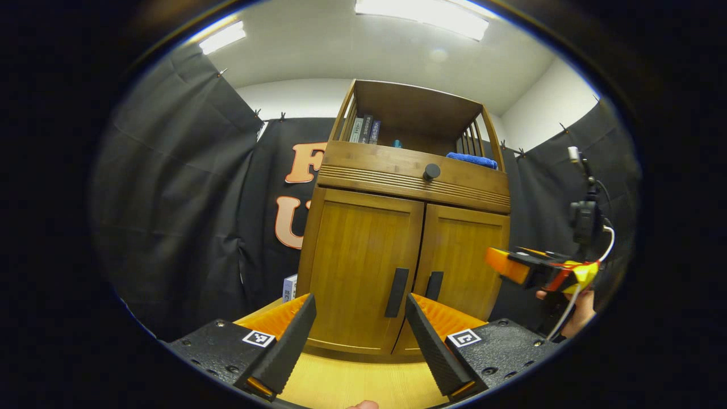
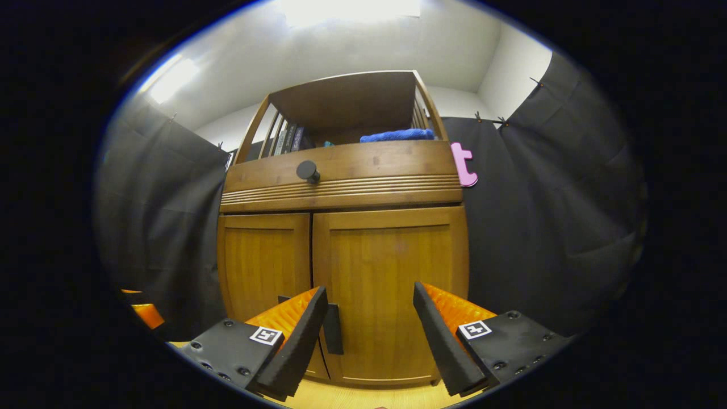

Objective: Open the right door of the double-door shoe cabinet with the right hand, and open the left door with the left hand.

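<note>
Both grippers spread wide before the shut shoe cabinet — right door handle half hidden behind a finger.

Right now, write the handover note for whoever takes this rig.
Left tool: open, holding nothing, aimed at the left door's handle, short of it.
Right tool: open, holding nothing, facing the right door, its handle beside the tool's left finger.
Shoe cabinet: both doors shut; left door untouched.
Done: nothing opened.
Left: grip and pull the right door with the right tool, then the left door with the left tool.
</note>
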Available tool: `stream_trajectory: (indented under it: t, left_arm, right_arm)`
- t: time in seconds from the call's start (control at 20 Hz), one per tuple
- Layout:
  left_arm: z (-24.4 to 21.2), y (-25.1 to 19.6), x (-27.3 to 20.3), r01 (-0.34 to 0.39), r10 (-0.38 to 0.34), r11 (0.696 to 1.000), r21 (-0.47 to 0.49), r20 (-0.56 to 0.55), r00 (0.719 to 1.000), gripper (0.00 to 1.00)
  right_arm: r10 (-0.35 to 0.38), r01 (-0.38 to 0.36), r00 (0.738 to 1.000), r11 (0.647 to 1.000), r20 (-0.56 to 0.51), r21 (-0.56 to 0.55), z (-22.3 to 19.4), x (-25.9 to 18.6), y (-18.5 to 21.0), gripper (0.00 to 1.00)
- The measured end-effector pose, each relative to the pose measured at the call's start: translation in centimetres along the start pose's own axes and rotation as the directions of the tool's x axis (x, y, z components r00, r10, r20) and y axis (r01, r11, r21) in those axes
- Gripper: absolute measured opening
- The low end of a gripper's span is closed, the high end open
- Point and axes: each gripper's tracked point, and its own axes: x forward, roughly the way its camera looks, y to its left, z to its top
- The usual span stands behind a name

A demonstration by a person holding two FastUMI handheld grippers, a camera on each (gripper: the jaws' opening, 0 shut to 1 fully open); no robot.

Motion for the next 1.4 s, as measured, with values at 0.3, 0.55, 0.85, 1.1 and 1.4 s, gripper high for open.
stream_trajectory:
  t: [0.3,0.55,0.85,1.1,1.4]
  left_arm:
    - [-0.6,-0.1,0.6,-0.003,0.004,0.999,0.050,-0.012,1.000,0.96]
    - [-2.4,-0.8,1.4,0.018,-0.016,0.999,0.041,-0.047,0.999,0.95]
    - [-4.1,-0.9,2.8,0.055,-0.054,0.998,0.034,-0.033,0.998,0.93]
    - [-5.2,-1.6,3.3,0.102,-0.103,0.995,-0.019,-0.026,0.994,0.93]
    - [-5.4,-2.0,3.3,0.115,-0.115,0.993,0.025,-0.004,0.993,0.92]
  right_arm:
    - [0.019,-0.020,0.990,1.000,-0.140,-0.009,-7.8,8.9,4.6,0.97]
    - [-0.045,0.038,0.987,0.998,-0.152,-0.049,-10.0,14.2,5.8,0.97]
    - [-0.052,0.048,0.994,0.998,-0.096,-0.044,-10.2,14.1,6.9,0.78]
    - [-0.024,0.014,0.988,0.998,-0.152,-0.068,-10.4,14.2,7.6,0.51]
    - [0.010,-0.007,0.985,1.000,-0.174,0.021,-10.1,14.4,7.4,0.23]
